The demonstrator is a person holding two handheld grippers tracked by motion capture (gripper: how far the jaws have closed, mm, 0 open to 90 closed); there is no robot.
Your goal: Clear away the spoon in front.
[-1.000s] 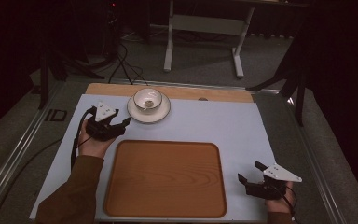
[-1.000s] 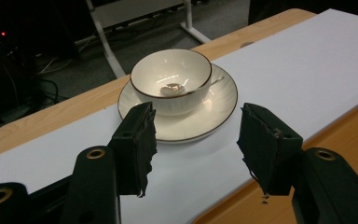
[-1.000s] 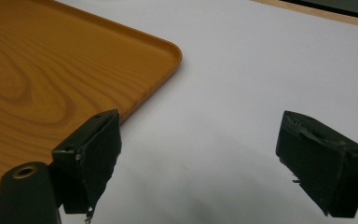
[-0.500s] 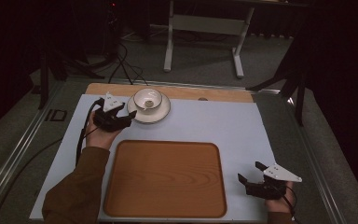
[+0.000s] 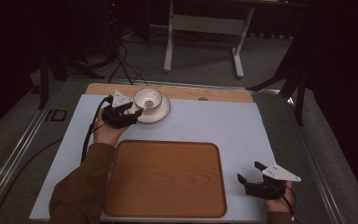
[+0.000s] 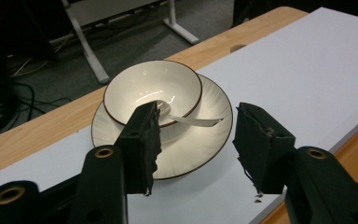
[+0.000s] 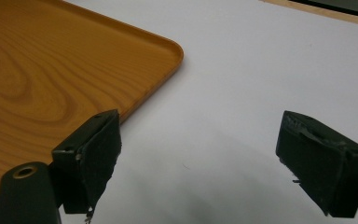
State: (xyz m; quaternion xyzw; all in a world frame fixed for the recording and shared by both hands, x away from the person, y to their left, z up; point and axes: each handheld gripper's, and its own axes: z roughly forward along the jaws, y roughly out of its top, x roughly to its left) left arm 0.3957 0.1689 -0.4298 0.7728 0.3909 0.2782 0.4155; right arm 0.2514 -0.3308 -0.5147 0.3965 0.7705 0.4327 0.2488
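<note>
Bowl on plate, spoon inside.
Left gripper nearest, just beside the rim, jaws closing, nothing pinched; right gripper open, far off.

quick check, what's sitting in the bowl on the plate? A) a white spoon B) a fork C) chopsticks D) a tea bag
A: in the left gripper view a white spoon lies in the bowl, its handle reaching out over the rim above the plate.
</note>
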